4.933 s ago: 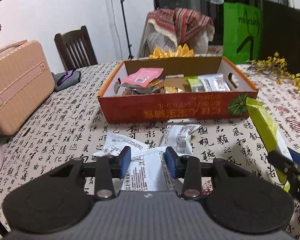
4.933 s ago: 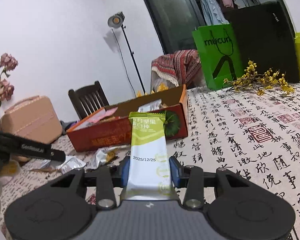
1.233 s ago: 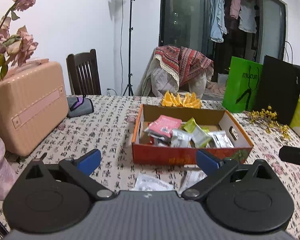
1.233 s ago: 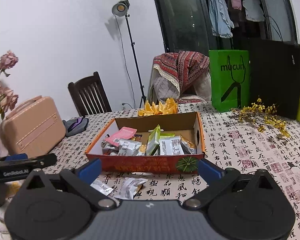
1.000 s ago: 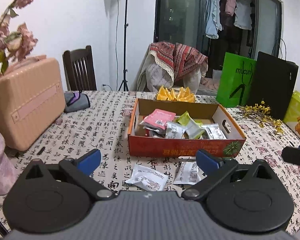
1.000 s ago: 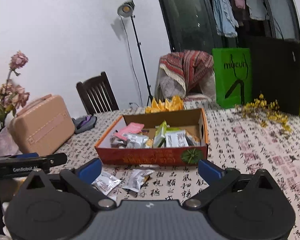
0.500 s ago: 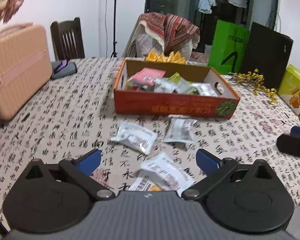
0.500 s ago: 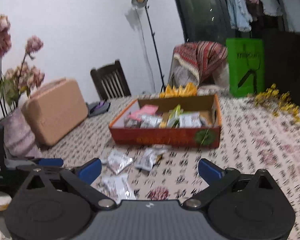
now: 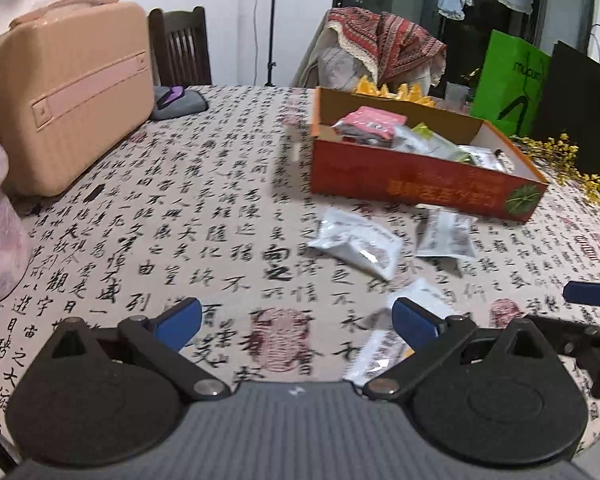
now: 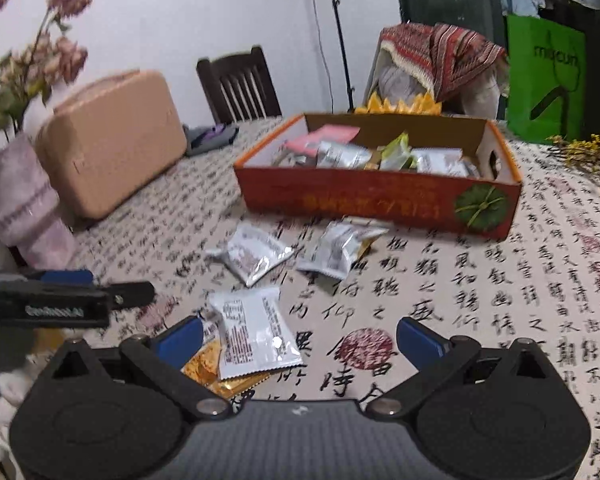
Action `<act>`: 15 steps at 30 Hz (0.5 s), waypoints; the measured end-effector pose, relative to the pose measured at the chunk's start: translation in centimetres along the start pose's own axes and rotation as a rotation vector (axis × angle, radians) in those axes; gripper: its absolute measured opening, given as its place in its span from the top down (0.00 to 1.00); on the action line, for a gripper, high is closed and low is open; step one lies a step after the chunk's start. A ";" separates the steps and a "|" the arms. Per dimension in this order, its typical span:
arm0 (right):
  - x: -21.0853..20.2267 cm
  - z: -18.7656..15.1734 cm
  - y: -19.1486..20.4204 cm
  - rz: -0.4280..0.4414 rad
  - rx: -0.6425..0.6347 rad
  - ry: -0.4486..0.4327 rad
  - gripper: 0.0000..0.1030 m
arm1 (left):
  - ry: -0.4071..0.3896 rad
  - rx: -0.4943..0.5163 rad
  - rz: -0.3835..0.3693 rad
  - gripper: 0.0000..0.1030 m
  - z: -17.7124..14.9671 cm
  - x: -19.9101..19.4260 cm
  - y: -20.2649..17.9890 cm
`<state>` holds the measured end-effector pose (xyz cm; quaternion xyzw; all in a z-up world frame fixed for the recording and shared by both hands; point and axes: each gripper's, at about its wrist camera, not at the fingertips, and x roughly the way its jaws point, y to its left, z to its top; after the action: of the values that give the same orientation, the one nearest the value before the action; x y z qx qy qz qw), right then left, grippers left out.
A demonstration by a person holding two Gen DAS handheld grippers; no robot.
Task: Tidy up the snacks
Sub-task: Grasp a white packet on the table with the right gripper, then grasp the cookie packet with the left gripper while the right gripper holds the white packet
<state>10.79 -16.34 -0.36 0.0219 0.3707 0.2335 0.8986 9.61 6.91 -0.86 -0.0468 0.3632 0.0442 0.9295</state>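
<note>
Green bar now in box (image 10: 380,200); both grippers emptied, jaws spread, dropped toward loose packets (image 10: 256,332).

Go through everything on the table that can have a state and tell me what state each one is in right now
left gripper: open, holding nothing
right gripper: open, holding nothing
snack box: open-topped, partly filled with packets
white packet: flat on the tablecloth, overlapping a gold packet
two silver packets: loose in front of the box
pink case: closed, on its side
</note>
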 end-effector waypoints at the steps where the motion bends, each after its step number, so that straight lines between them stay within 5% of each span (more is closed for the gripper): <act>1: 0.6 0.0 0.2 -0.001 -0.010 0.012 0.00 | 0.002 -0.005 0.007 0.00 -0.1 0.2 0.5; 7: 4.6 -0.4 2.6 0.009 -0.082 0.068 0.08 | 0.010 -0.039 0.038 0.00 -0.7 0.8 3.1; 15: 7.4 -0.4 4.3 0.021 -0.126 0.069 0.52 | 0.011 -0.073 0.039 0.00 -1.3 0.5 4.5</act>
<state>13.35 -9.35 -4.56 -0.0388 0.3860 0.2664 0.8823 8.61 11.22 -2.43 -0.0740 0.3672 0.0752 0.9242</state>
